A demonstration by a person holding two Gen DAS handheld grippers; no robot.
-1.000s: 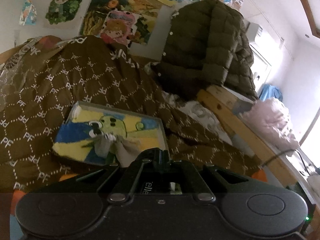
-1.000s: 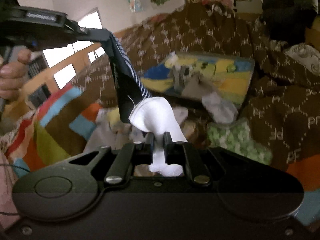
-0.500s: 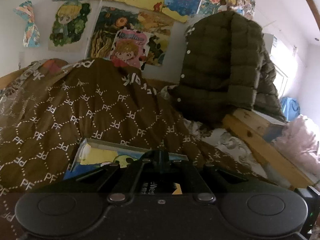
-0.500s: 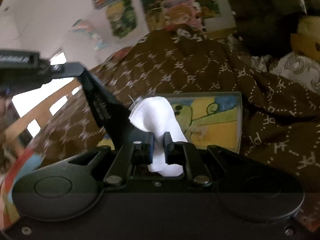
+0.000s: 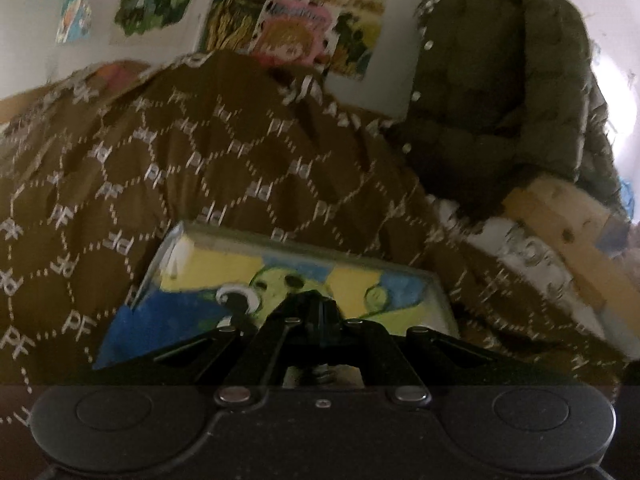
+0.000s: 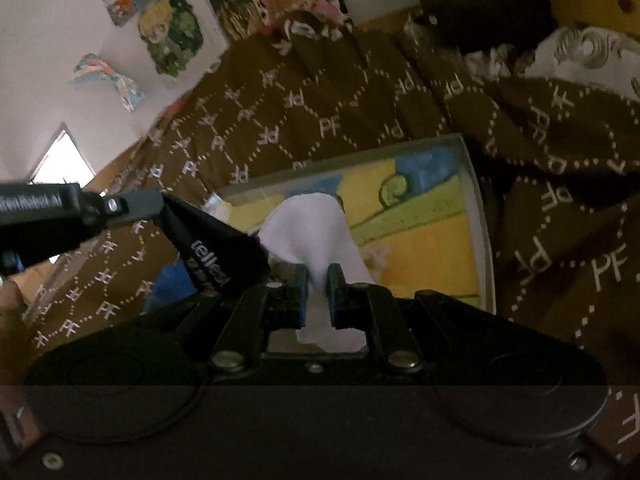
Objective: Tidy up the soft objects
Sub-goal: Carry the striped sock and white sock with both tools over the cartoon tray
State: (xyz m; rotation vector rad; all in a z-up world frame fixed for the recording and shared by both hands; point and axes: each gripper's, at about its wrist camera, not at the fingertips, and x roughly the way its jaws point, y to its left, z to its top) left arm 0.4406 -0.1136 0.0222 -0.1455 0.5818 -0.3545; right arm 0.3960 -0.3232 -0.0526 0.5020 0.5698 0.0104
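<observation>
Right gripper [image 6: 318,280] clamped on white soft sock [image 6: 308,228], left gripper [image 5: 320,304] closed on dark fabric [image 6: 216,248] at its 9 o'clock, shallow grey-rimmed tray with yellow-blue cartoon lining [image 6: 478,220] beyond, brown patterned quilt [image 6: 320,112] crowding tray edges.

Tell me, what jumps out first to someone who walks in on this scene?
A white sock pinched in the right hand-held gripper, held above a shallow tray lined with a bright yellow-and-blue cartoon picture. The tray lies on a brown quilt printed with white letters, and colourful cartoon posters cover the wall behind.
</observation>
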